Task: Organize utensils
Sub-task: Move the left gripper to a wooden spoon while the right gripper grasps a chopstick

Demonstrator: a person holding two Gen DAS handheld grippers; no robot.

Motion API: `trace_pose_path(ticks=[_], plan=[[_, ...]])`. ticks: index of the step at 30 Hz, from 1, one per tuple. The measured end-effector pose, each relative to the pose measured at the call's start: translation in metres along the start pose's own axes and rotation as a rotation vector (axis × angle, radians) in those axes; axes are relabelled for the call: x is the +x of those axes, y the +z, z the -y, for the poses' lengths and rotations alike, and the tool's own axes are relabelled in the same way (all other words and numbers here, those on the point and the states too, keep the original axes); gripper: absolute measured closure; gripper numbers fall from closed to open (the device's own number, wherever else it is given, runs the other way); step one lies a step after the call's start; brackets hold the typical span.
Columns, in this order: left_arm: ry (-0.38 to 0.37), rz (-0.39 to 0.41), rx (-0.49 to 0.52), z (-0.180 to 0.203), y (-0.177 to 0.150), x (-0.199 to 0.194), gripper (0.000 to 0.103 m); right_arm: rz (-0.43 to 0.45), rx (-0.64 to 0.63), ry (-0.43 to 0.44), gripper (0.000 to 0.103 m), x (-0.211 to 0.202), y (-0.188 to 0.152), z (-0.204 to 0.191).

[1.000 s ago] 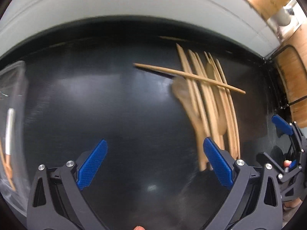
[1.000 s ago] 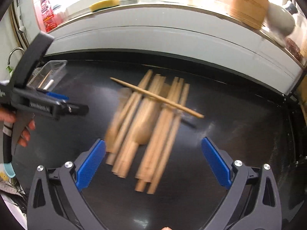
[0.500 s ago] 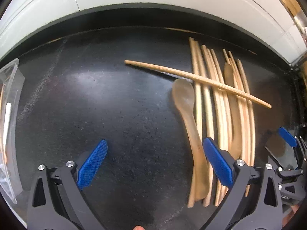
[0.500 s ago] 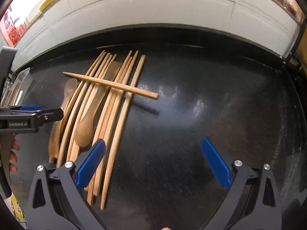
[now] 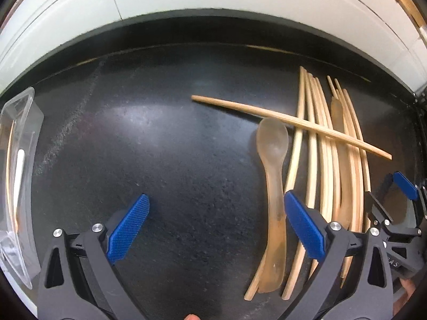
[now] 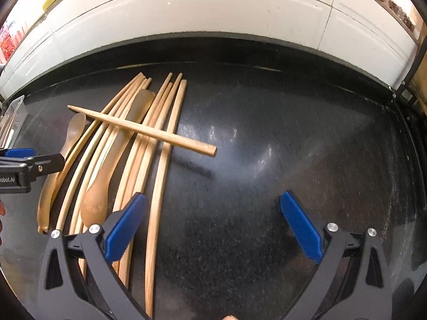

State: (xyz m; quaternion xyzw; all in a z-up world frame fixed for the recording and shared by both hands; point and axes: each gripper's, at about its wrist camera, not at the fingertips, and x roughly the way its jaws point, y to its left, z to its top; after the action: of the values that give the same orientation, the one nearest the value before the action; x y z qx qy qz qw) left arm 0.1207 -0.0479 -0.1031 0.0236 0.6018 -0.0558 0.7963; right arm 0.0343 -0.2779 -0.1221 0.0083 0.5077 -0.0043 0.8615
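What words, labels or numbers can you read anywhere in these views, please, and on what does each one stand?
"obot.AI": white print on the left gripper body, start cut off at the right wrist view's edge.
Pale letters on the right gripper body in the left wrist view: too blurred to read.
Nothing else carries text.

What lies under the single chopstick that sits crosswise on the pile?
The crosswise chopstick rests on the row of chopsticks and a spoon handle. The other spoon's bowl lies just beside it. The strips directly beneath are hidden.
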Motion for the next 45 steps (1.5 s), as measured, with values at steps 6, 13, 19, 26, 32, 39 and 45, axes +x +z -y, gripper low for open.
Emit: trace_pose_path(ticks=[6, 13, 19, 26, 32, 39, 45], plan=[[0.009, 0.003, 0.054, -0.013, 0.01, 0.003, 0.005, 0.054, 0.001, 0.001, 0.005, -0.003, -0.005, 0.002], [0.02, -0.015, 0.128, -0.016, 0.033, 0.013, 0.005, 0.101, 0.041, -0.025, 0.005, -0.009, -0.018, -0.005], [0.034, 0.049, 0.087, -0.011, 0.029, 0.004, 0.005, 0.106, 0.036, -0.02, 0.005, -0.016, -0.023, -0.011], [0.035, 0.101, 0.085, -0.012, 0.018, -0.005, 0.005, 0.104, 0.058, -0.037, 0.005, -0.013, -0.017, -0.019], [0.043, 0.119, 0.07, 0.001, 0.006, 0.005, 0.005, 0.102, 0.084, -0.053, 0.005, -0.011, -0.009, -0.024], [0.06, 0.161, 0.031, 0.013, 0.006, 0.011, 0.005, 0.102, 0.116, -0.071, 0.005, -0.006, 0.002, -0.035], [0.046, 0.21, 0.071, 0.039, 0.001, 0.0, 0.05, 0.107, 0.092, -0.058, 0.018, -0.008, 0.004, -0.044]])
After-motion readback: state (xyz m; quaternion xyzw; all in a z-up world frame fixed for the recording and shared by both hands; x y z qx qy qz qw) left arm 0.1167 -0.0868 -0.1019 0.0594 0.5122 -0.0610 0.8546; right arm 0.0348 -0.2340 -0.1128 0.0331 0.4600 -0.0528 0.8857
